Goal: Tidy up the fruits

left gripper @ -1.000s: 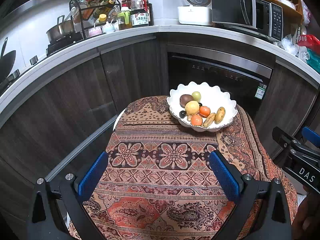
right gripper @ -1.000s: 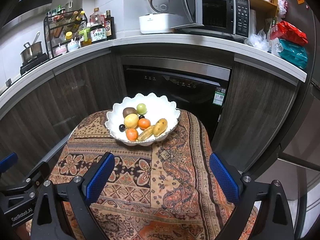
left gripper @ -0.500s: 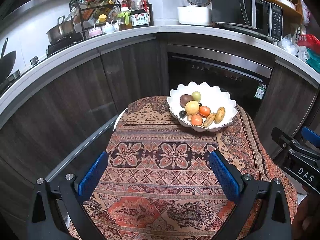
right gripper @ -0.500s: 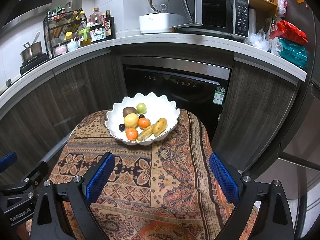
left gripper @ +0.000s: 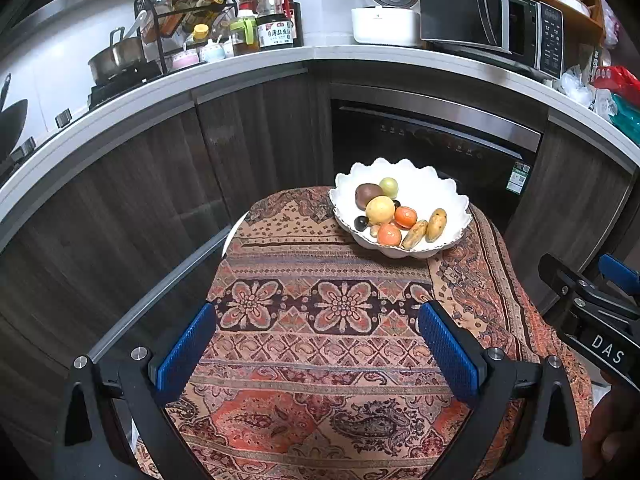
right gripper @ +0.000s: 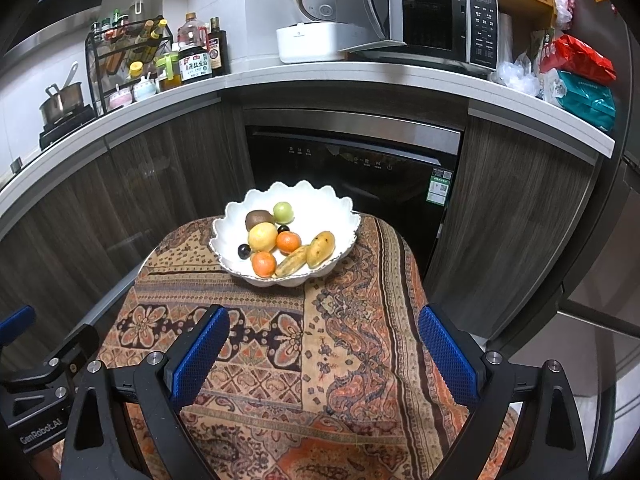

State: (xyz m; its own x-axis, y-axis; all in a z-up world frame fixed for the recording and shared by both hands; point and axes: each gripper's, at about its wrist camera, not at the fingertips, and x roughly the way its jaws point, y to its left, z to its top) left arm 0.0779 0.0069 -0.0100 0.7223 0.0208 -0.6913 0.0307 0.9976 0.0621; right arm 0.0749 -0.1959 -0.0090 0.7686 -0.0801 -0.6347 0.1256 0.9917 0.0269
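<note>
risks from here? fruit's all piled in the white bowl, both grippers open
1. The white bowl sits near the far edge of the cloth-covered table; a push could slide it off.
2. The fruits touch: lifting the yellow fruit may roll the orange or the dark grape.
3. Loose cloth could bunch under the left gripper or right gripper.

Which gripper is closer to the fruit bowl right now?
Right, though only slightly. The right gripper sits open just short of the bowl, which lies a little to its left. The left gripper, also open, hangs farther back, with the bowl ahead to its right.
</note>
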